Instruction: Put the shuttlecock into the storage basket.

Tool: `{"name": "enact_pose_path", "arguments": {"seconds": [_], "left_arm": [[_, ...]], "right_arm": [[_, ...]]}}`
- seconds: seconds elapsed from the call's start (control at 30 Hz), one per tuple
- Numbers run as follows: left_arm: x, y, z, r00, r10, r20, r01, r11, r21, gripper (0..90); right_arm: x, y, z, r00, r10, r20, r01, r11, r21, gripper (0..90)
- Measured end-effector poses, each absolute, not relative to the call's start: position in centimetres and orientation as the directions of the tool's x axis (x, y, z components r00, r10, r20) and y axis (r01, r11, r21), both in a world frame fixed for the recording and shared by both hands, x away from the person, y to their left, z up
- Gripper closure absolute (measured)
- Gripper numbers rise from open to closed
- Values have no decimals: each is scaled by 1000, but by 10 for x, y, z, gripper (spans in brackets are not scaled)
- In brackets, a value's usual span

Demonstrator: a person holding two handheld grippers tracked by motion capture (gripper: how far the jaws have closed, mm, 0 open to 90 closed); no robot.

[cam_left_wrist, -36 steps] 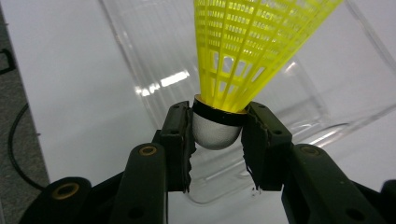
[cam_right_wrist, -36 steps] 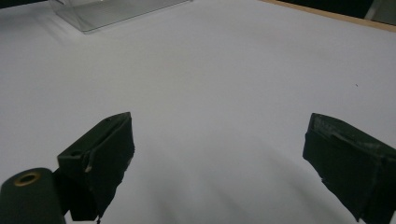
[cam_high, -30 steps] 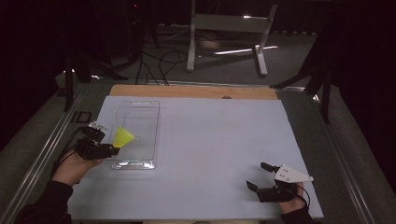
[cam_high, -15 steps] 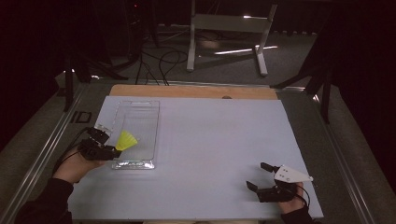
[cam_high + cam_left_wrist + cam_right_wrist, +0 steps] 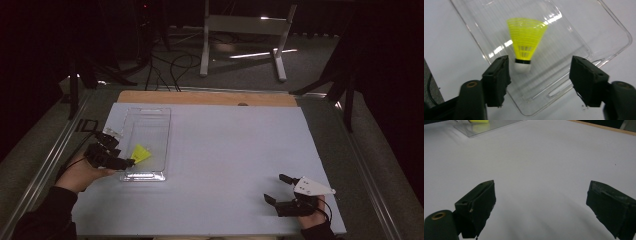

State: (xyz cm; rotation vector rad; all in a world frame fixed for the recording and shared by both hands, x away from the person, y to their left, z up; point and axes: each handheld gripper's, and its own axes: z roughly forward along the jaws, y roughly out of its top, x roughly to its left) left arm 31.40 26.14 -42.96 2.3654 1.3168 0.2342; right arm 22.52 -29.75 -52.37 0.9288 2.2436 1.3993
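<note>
The yellow shuttlecock point(image 5: 525, 42) lies on its side in the clear tray point(image 5: 150, 125), which sits near the left edge of the worktop point(image 5: 240, 150), toward the near corner. The left claw point(image 5: 540, 72) has just been opening: its jaws now stand apart, with the white cork tip just beside the left-hand jaw but nothing pinching it. So the drop into the tray looks done to me; what seems left is only for that hand to draw clear.

The right claw point(image 5: 280, 189) rests near the worktop's near right corner, well apart from the tray, jaws spread and holding nothing.

The high view gives the layout: tray at the left, shuttlecock point(image 5: 141, 154) a small yellow patch at the tray's near end, the left claw point(image 5: 125, 161) at the tray's left rim, the right hand idle at the far side. It cannot settle whether the shuttlecock is free. The left gripper view does: daylight between pads and cork, the skirt pointing away across the ribbed tray floor point(image 5: 574, 30). The right gripper view looks over bare white surface, with a corner of the tray point(image 5: 486, 127) and a sliver of yellow at its top edge.
</note>
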Motion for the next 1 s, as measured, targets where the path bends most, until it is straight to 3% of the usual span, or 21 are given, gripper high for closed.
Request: {"name": "enact_pose_path", "arguments": {"seconds": [0.17,0.4,1.0], "left_arm": [[315,259,-431,516,855,-52,781,-444,440,156],[317,254,-431,533,843,-75,776,-451,441,23],[330,234,-418,566,812,-140,709,-393,586,3]], "right_arm": [[225,-298,-523,-730,681,54,349,303,887,88],[225,-297,-524,-731,681,54,349,304,887,87],[226,-298,-524,-726,685,68,360,295,885,87]]}}
